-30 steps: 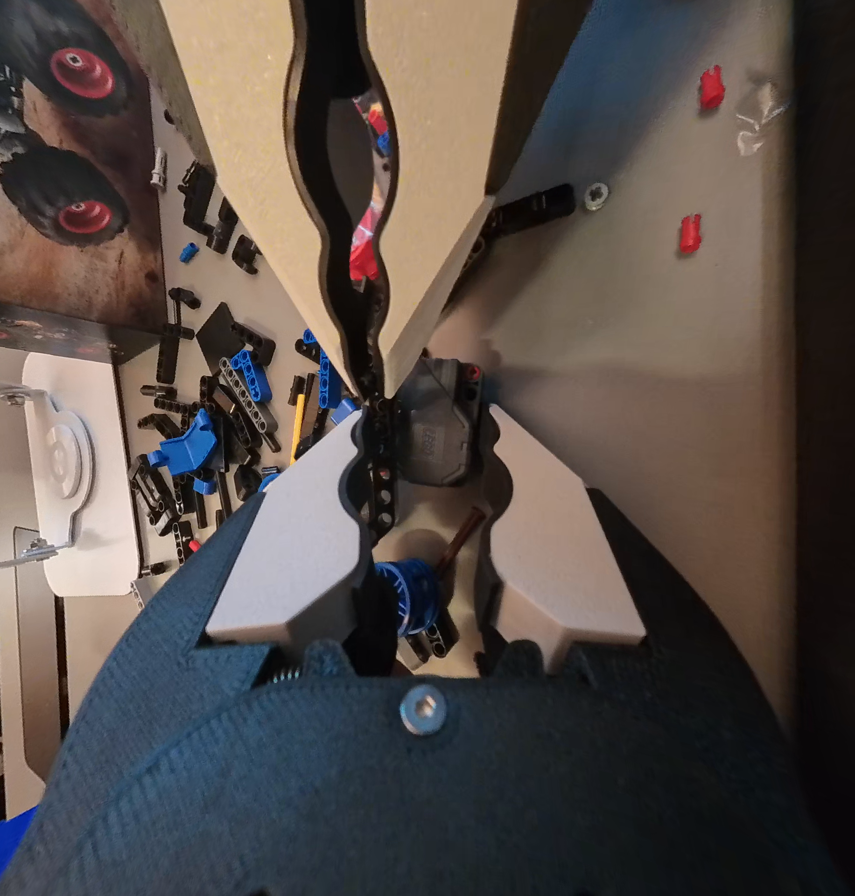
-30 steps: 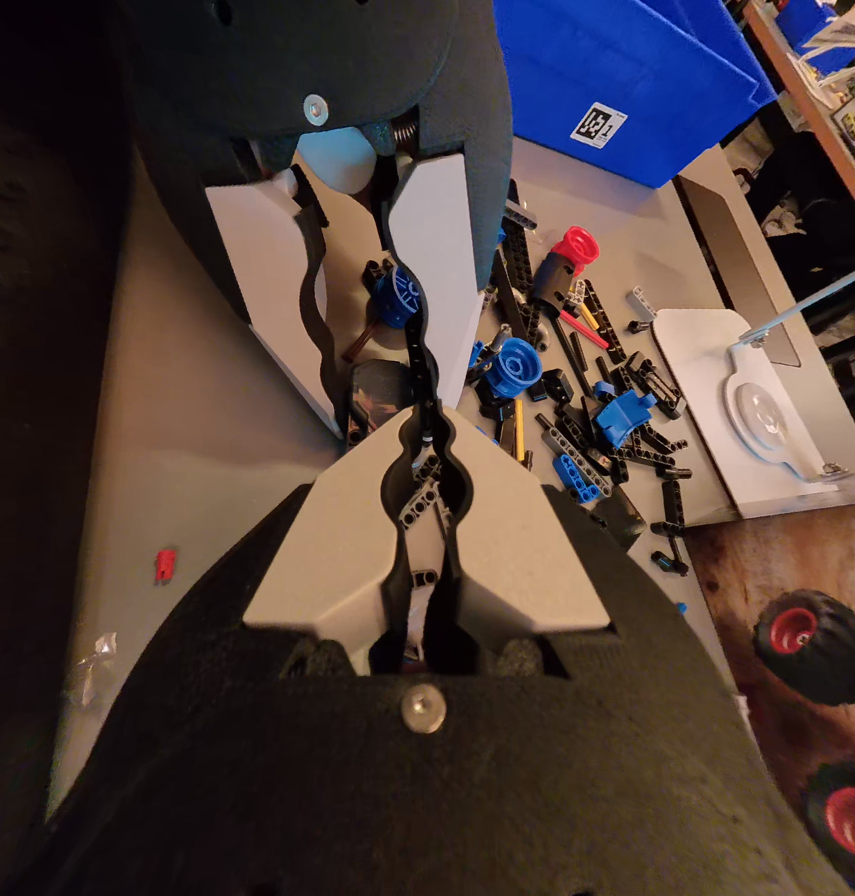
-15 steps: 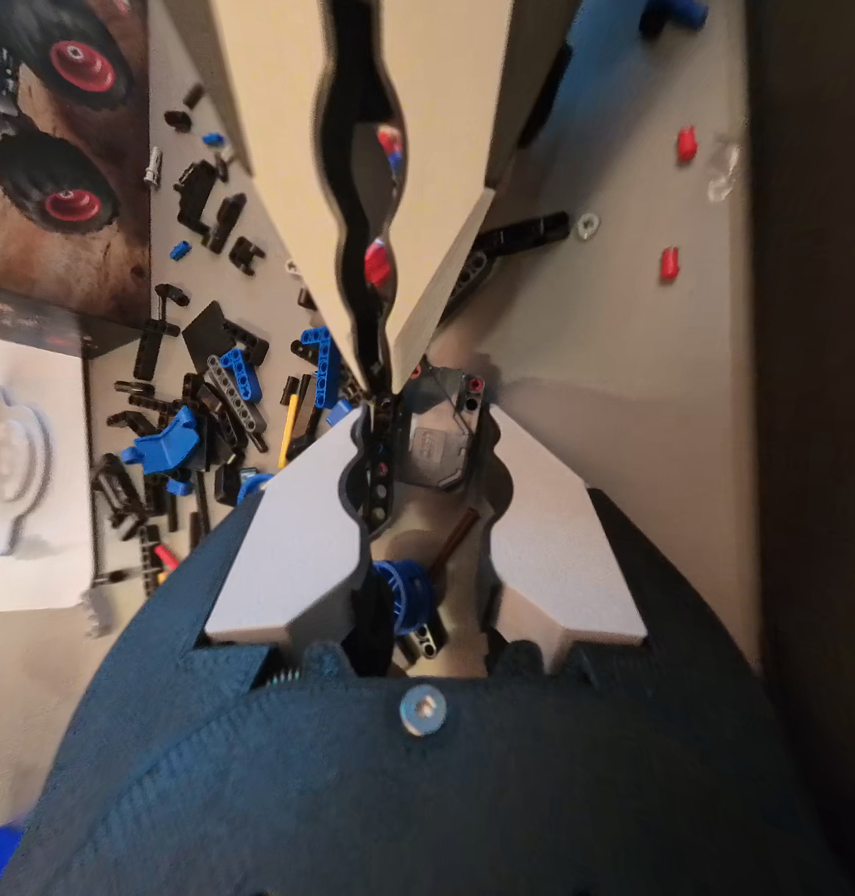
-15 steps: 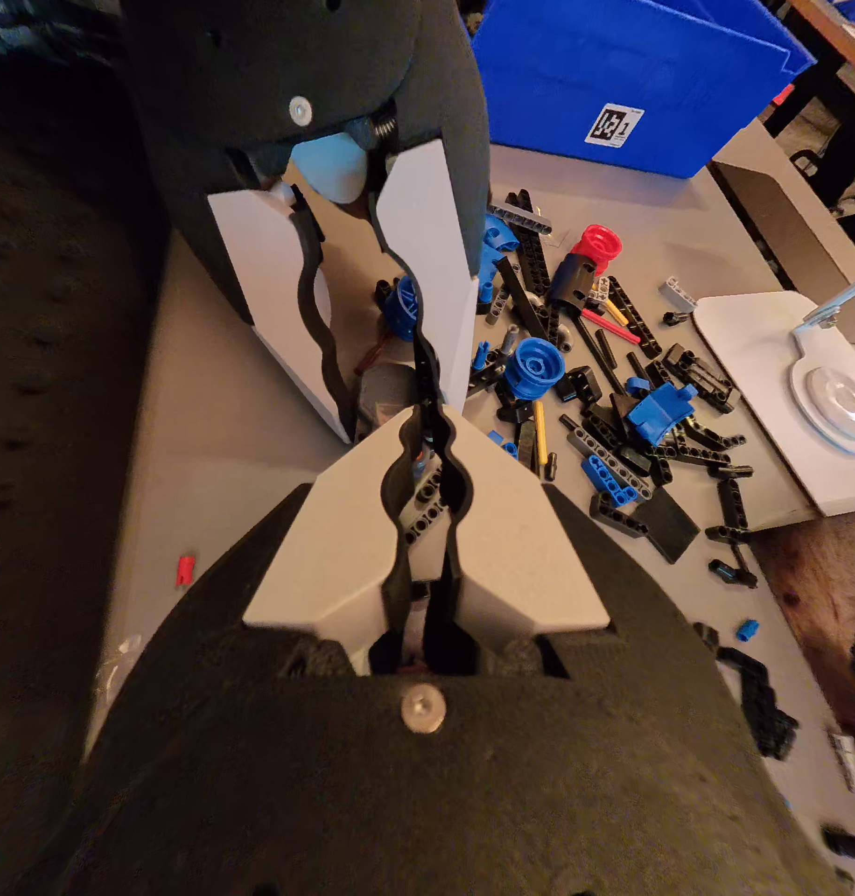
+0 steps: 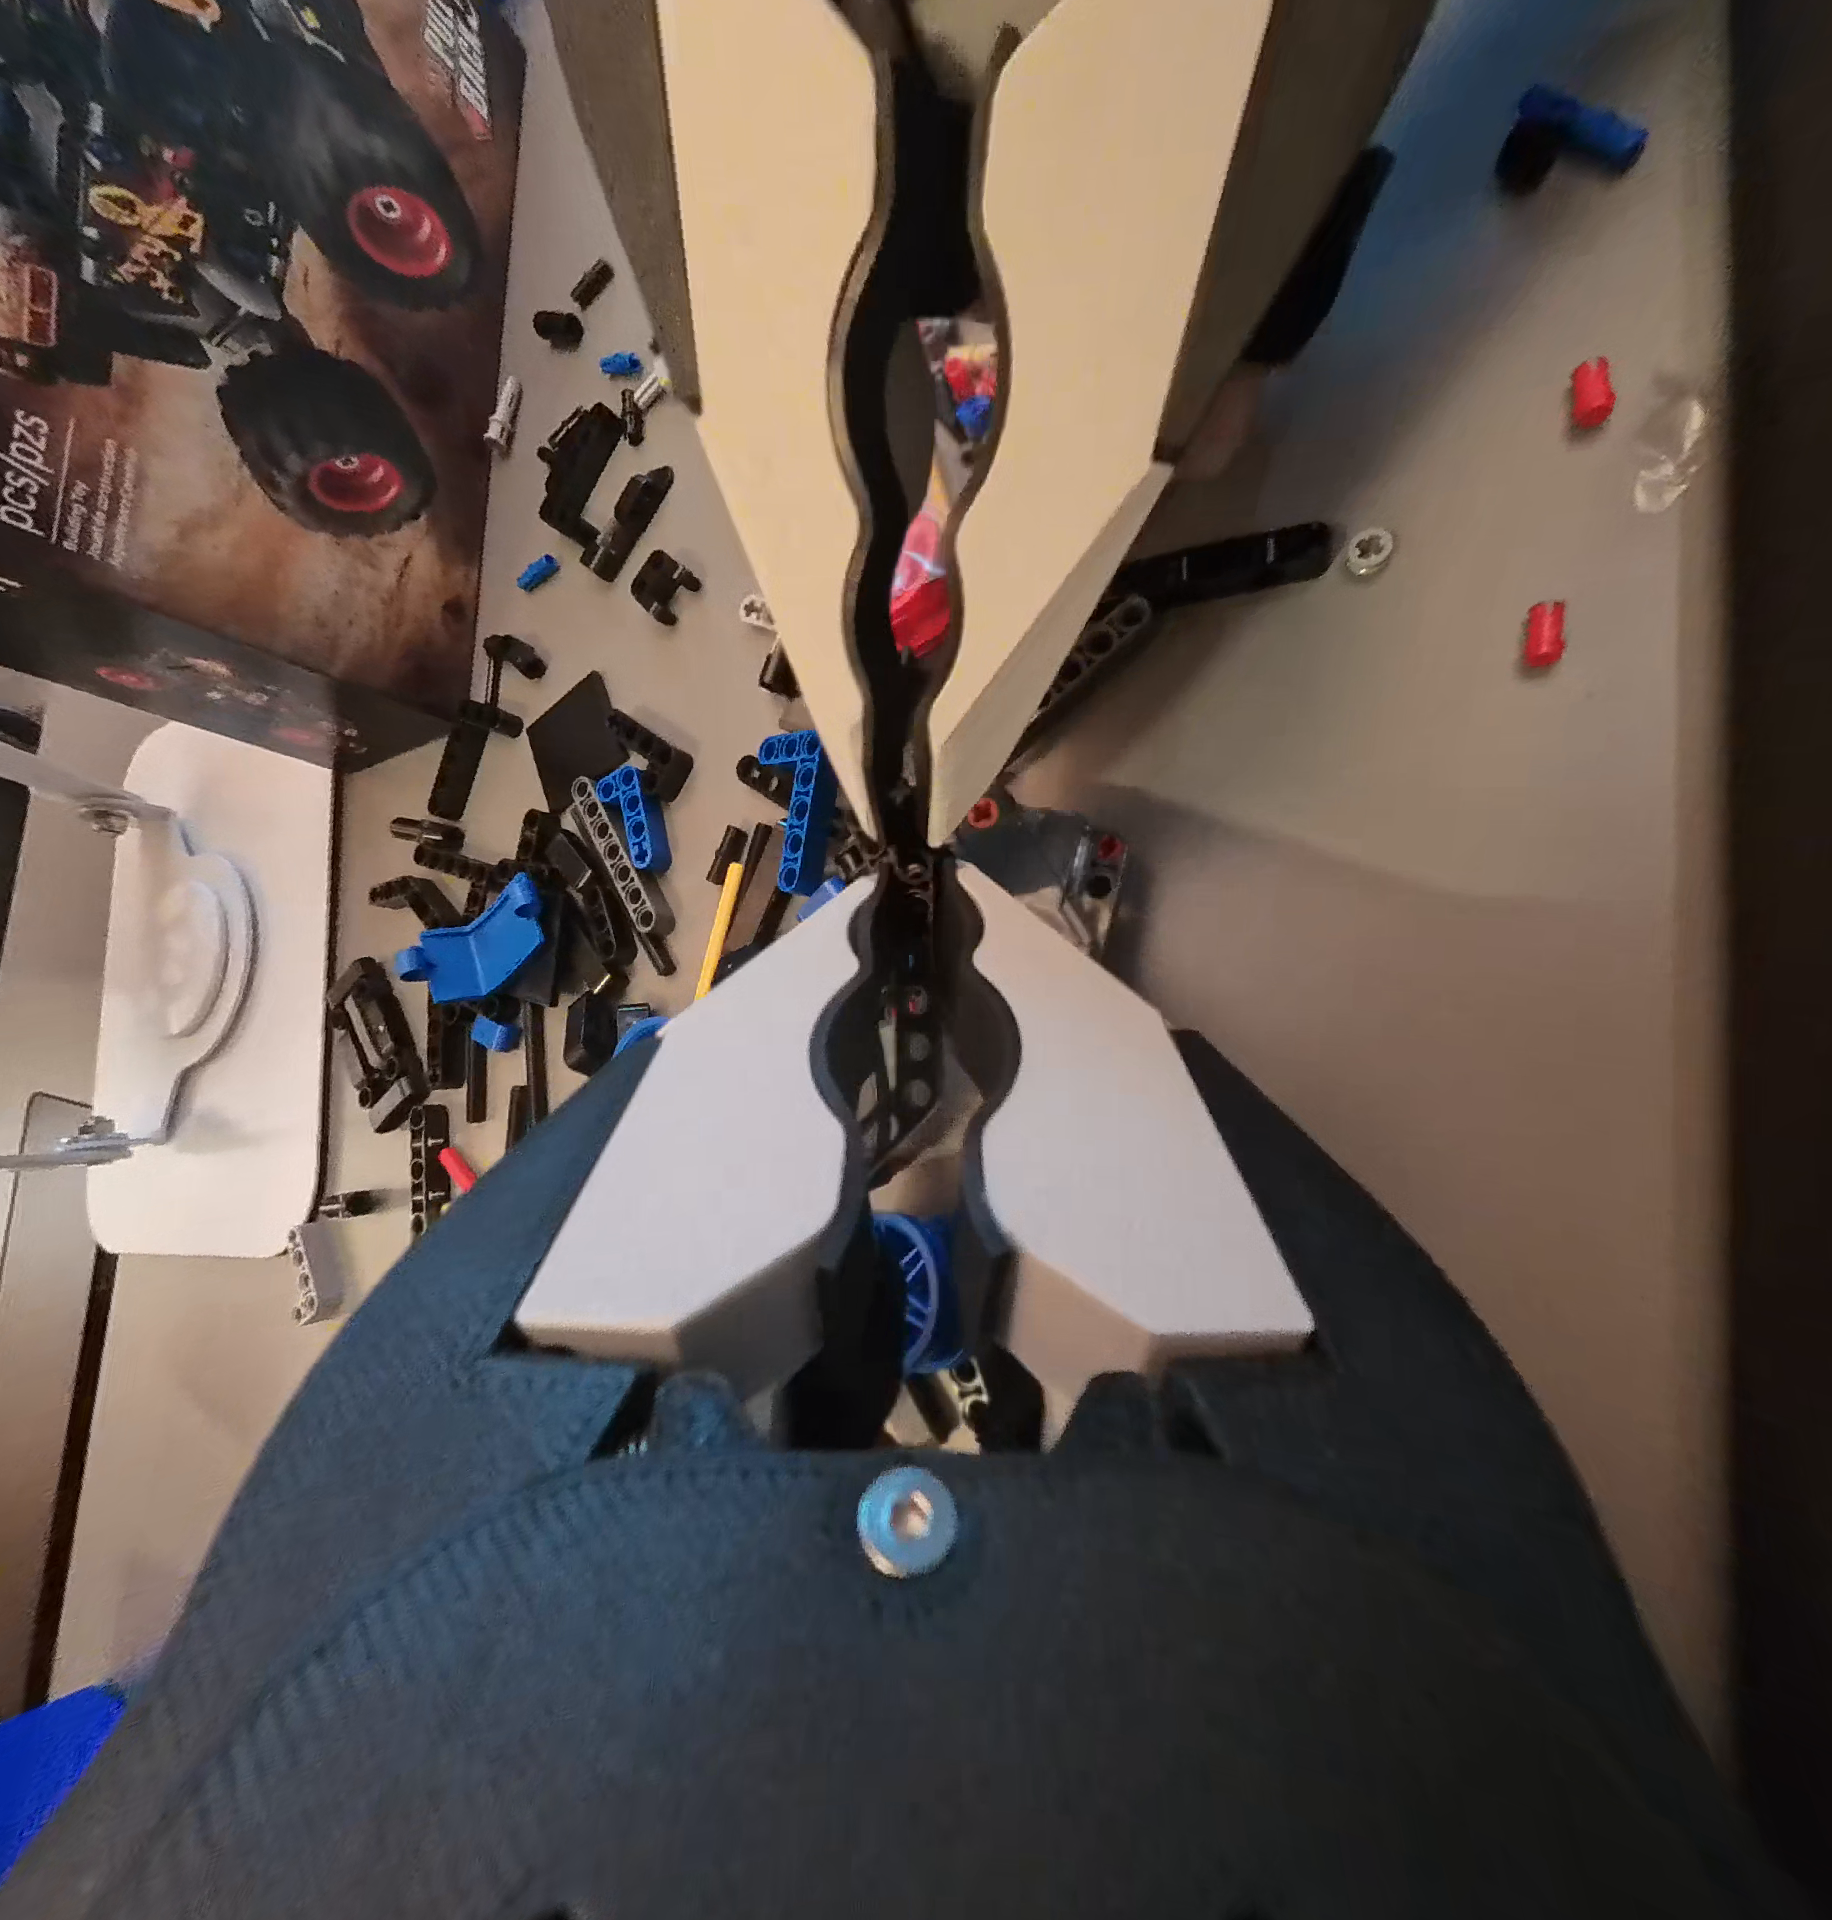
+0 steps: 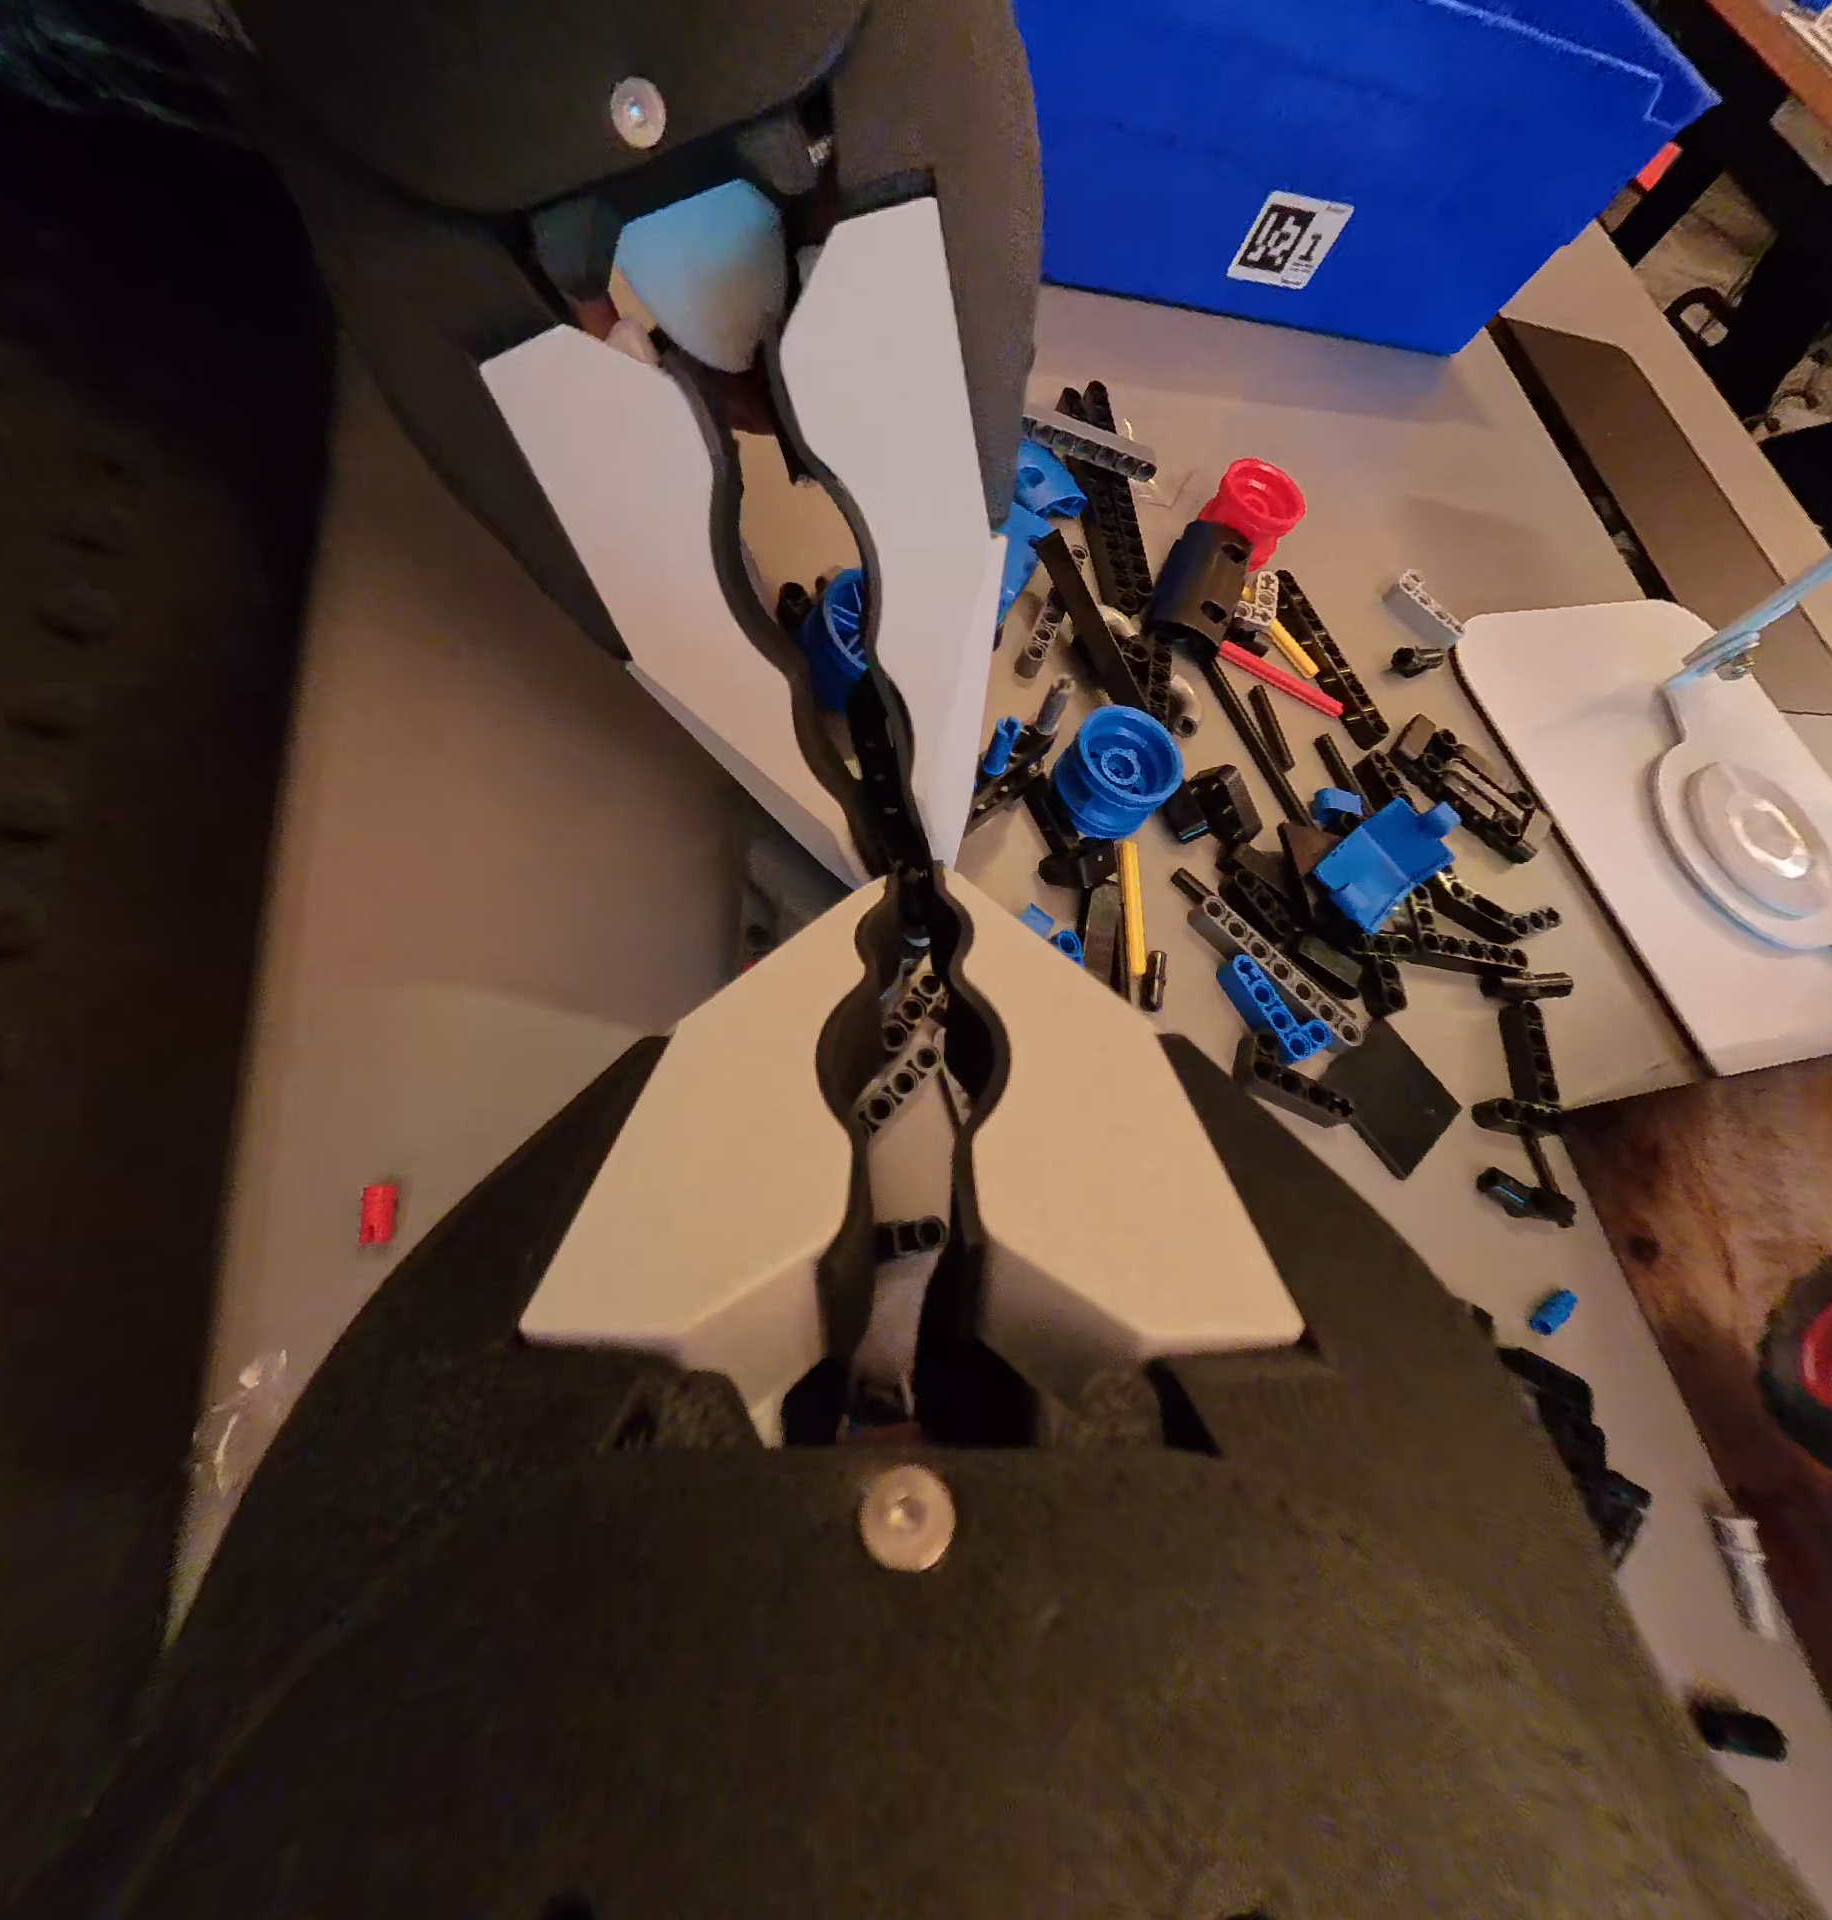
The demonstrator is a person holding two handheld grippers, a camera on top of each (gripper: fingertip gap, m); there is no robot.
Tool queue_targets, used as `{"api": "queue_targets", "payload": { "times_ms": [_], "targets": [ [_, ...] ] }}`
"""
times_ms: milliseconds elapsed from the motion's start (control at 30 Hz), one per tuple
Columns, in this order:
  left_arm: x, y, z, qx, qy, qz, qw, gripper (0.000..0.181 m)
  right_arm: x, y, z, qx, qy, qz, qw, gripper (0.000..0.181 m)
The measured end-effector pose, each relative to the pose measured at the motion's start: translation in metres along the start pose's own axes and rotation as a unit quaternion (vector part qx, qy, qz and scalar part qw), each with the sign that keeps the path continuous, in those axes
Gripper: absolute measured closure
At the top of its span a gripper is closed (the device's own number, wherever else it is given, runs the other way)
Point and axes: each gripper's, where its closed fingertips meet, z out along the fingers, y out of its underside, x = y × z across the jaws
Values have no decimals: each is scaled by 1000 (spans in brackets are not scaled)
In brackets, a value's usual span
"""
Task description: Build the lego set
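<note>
A long black beam with holes (image 5: 914,1023) is held between both grippers above the grey table (image 5: 1411,1039). My left gripper (image 5: 907,883) is shut on it. My right gripper (image 5: 896,821) comes from the top, tip to tip with the left, and is shut on the beam's far end. In the right wrist view the right gripper (image 6: 917,899) is at the bottom, the left gripper (image 6: 904,864) is above, and the beam (image 6: 881,769) runs up between the left fingers. A grey block piece (image 5: 1083,868) lies on the table under the tips. A blue wheel (image 5: 917,1288) shows behind the left fingers.
A pile of black, blue and yellow pieces (image 6: 1307,914) lies beside the grippers, with a blue wheel (image 6: 1114,769) and a red one (image 6: 1255,504). A blue bin (image 6: 1307,135), the set's box (image 5: 216,364) and a white stand (image 6: 1670,831) border it. Red pins (image 5: 1543,634) lie near the table edge. Only a small space, under 4 cm, lies between the two pairs of fingers. Left tips and right tips are each some 8 centimeters from the blue wheel (image 5: 917,1288).
My left gripper has closed from open onto the black beam. Both grippers have shifted slightly over the table, and the grey block is now mostly hidden under the tips.
</note>
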Motion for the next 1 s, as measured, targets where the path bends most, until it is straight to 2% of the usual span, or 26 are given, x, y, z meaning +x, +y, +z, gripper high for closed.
{"api": "queue_targets", "payload": {
  "times_ms": [333,467,667,1000],
  "targets": [
    [2,-3,0,2,5,-2,1000,177,-2,-6,-8,-4,17,-24,1000,181],
    [1,-3,1,2,-1,-1,1000,177,-5,-19,-16,33,5,1,999,181],
    [1,-4,2,3,-7,5,1000,177,-6,-9,-10,0,15,-11,1000,181],
    [3,-8,3,17,-13,6,1000,177,-3,-6,-13,20,16,10,1000,181]
  ]
}}
